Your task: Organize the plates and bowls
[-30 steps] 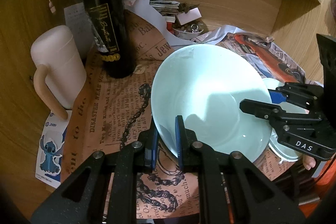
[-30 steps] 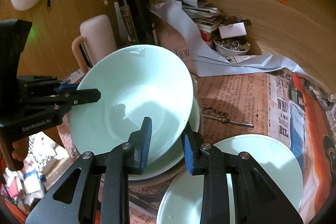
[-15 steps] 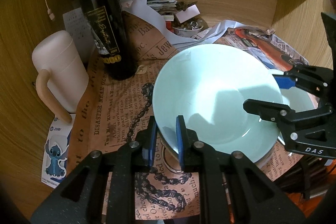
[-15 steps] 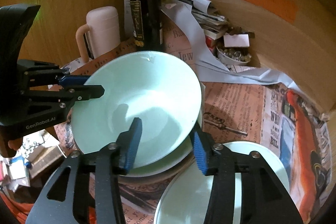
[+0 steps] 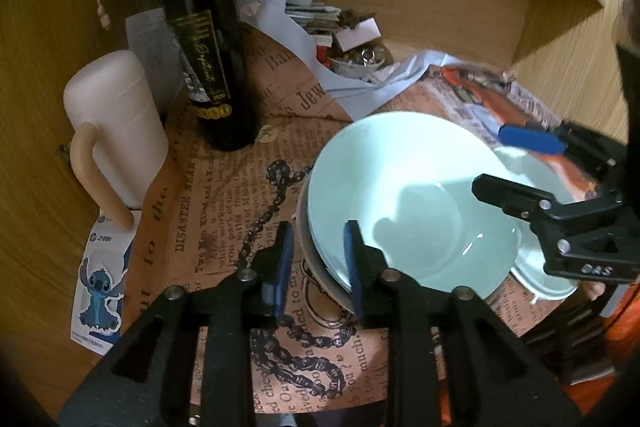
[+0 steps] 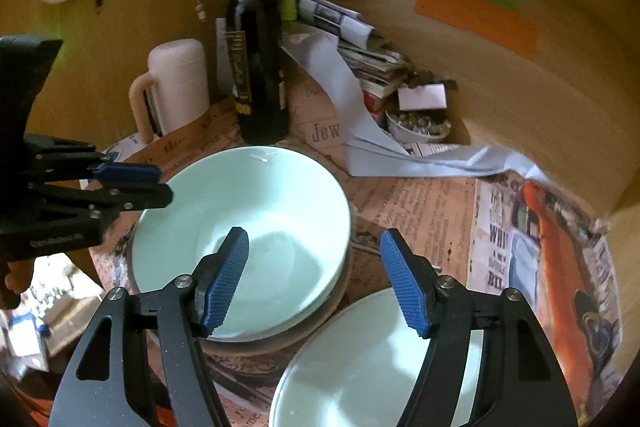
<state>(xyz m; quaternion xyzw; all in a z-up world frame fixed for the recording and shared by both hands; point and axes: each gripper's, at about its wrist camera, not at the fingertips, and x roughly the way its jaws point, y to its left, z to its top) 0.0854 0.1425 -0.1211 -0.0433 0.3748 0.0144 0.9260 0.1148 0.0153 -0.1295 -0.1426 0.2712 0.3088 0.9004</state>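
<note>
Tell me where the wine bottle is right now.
The wine bottle stands upright at the back of the desk, between the pink mug on its left and the paper pile, behind the stacked bowls.

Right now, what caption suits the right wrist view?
Right gripper open over the pale green bowl stacked beside a plate.

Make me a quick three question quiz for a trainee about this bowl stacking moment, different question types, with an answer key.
1. True or false: the top bowl sits nested in a stack.
2. Multiple choice: what stands right beside the wine bottle? A) a kettle B) a pale mug C) a toaster
3. Short answer: how do the right gripper and left gripper stand relative to the bowl's rim?

Key
1. True; it rests inside the bowls beneath.
2. B
3. Both are open. Their jaws have just been opening; each straddles the rim with pads clear of it, the right's wider apart. A plate lies below the right gripper.
</note>
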